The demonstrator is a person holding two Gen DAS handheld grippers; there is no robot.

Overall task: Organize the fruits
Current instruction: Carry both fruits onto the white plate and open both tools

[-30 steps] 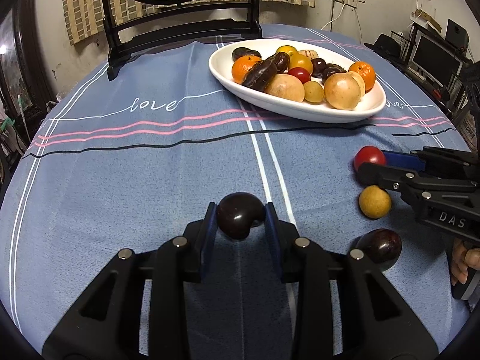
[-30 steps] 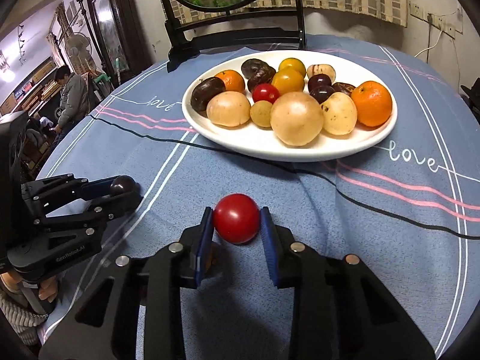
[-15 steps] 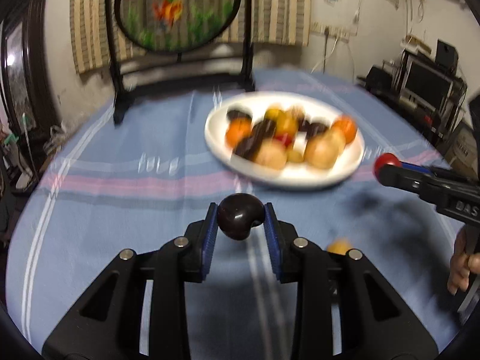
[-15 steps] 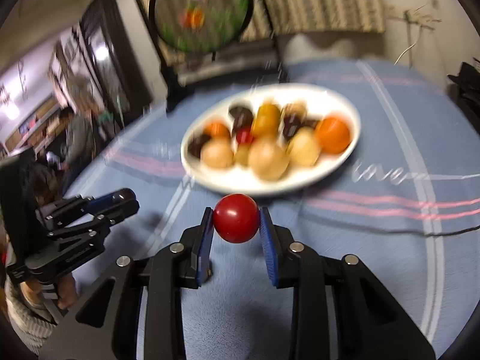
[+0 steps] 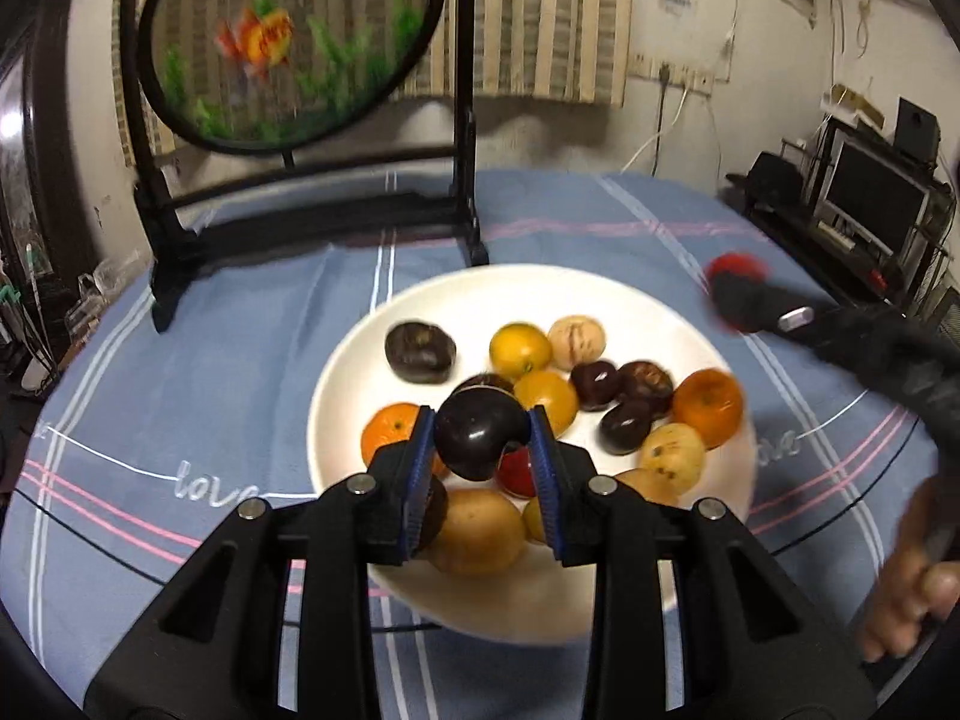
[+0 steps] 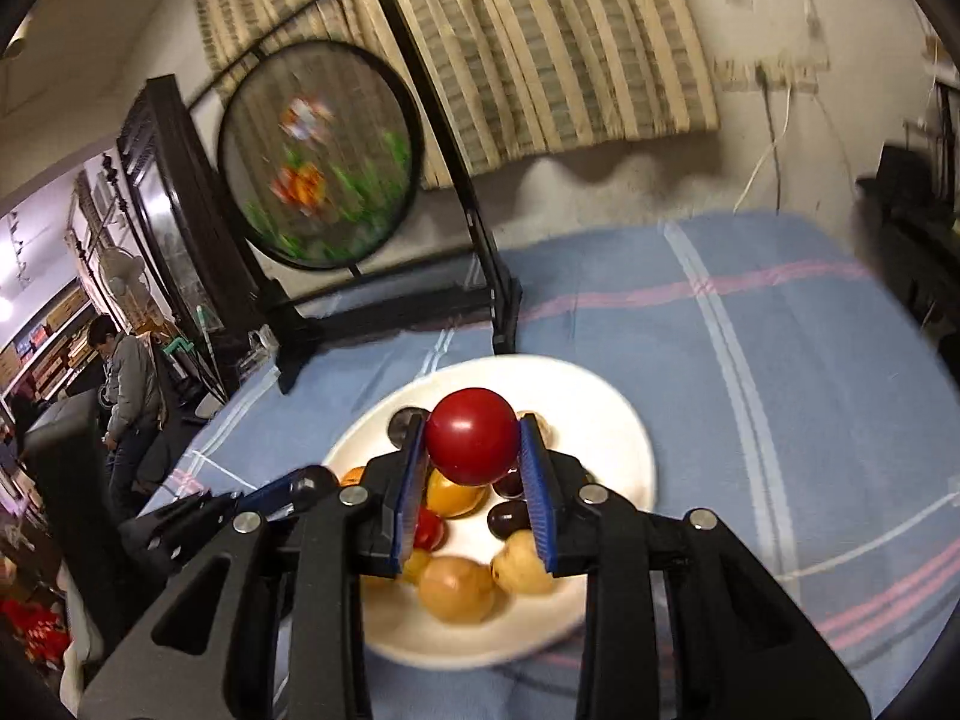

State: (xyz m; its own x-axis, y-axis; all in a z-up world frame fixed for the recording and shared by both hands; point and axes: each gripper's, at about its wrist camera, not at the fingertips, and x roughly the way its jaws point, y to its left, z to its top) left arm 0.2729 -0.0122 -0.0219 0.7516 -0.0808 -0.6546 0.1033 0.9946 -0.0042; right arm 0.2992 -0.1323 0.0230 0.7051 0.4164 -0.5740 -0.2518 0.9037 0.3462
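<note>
**Obscured and Indistinct Areas**

In the left wrist view, the right hand-held gripper [image 5: 735, 294] is smeared by motion; its jaws cannot be resolved. The hand [image 5: 912, 594] holding it is blurred and cut by the frame edge. The left hand-held gripper [image 5: 480, 444] hides part of the plate [image 5: 354, 384] and several fruits. In the right wrist view, the plate's [image 6: 624, 426] near rim is blurred, and the desk [image 6: 810, 360] is cut off at right.

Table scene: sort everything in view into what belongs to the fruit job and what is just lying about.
Job:
- dark fruit in left tongs
- red fruit in right tongs
- white plate of fruit

Lying about:
- goldfish screen
- striped curtain
- monitor
</note>
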